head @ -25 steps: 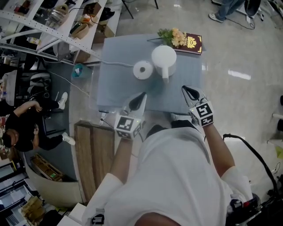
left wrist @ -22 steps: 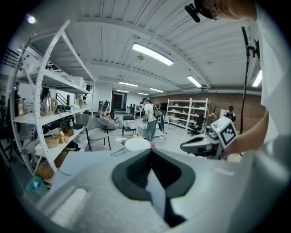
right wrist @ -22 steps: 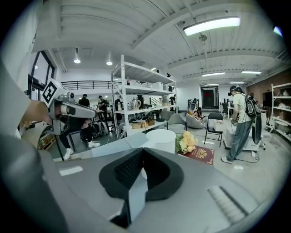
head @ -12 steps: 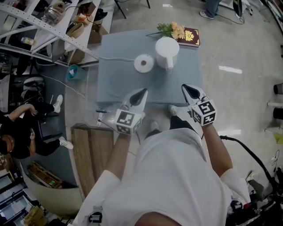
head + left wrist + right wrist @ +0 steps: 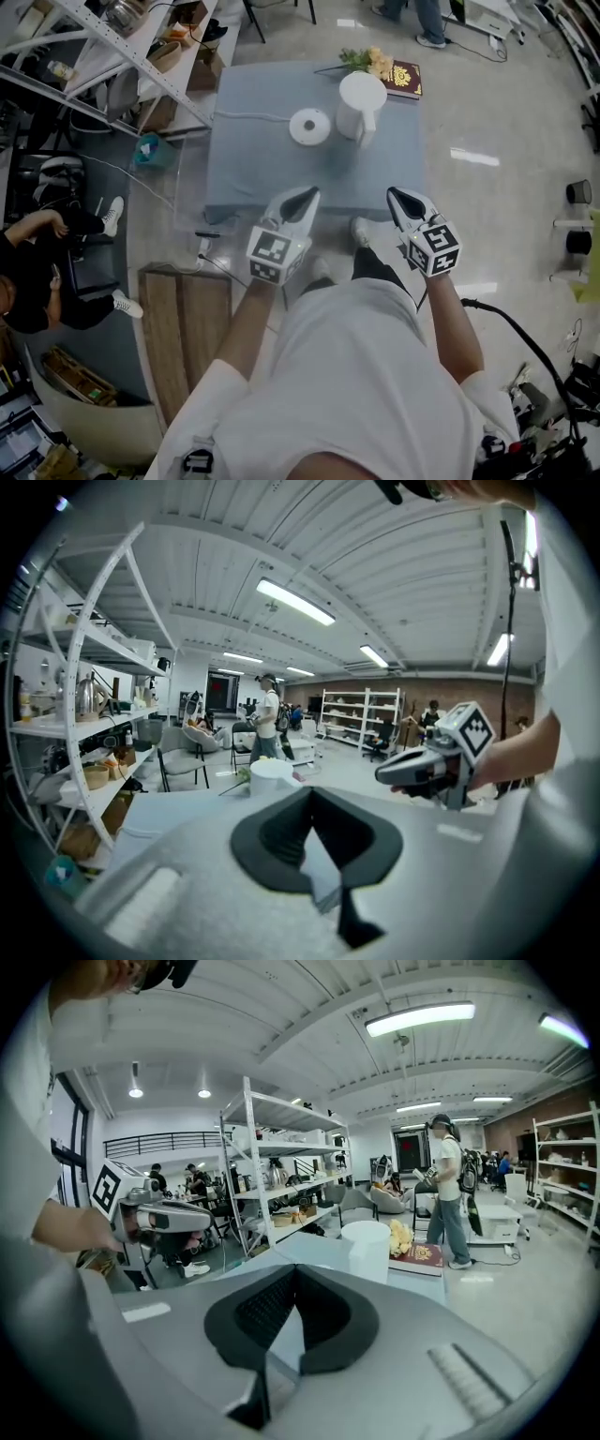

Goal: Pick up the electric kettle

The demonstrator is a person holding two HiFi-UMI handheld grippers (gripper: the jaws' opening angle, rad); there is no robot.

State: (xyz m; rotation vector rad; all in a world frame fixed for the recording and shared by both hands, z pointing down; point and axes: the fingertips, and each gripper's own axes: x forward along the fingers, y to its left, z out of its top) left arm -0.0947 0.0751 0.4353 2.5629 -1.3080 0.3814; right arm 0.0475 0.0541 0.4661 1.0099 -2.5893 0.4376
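Observation:
The white electric kettle (image 5: 360, 103) stands upright at the far side of the grey-blue table (image 5: 272, 178), handle toward me. Its round white base (image 5: 309, 126) lies just left of it, with a cord trailing left. My left gripper (image 5: 305, 195) and right gripper (image 5: 401, 197) hover side by side over the table's near edge, both shut and empty, well short of the kettle. In the left gripper view the kettle (image 5: 272, 775) shows just beyond the shut left gripper (image 5: 312, 794). The right gripper view shows the kettle (image 5: 367, 1249) ahead of the shut right gripper (image 5: 295, 1274).
A red book (image 5: 405, 79) and a bunch of flowers (image 5: 367, 61) lie behind the kettle. A metal shelf rack (image 5: 112, 47) runs along the left. A wooden bench (image 5: 187, 323) stands at my left, and a person (image 5: 37, 272) sits on the floor further left.
Both grippers have moved forward with me, staying shut and side by side. The table and kettle now sit slightly higher in the head view.

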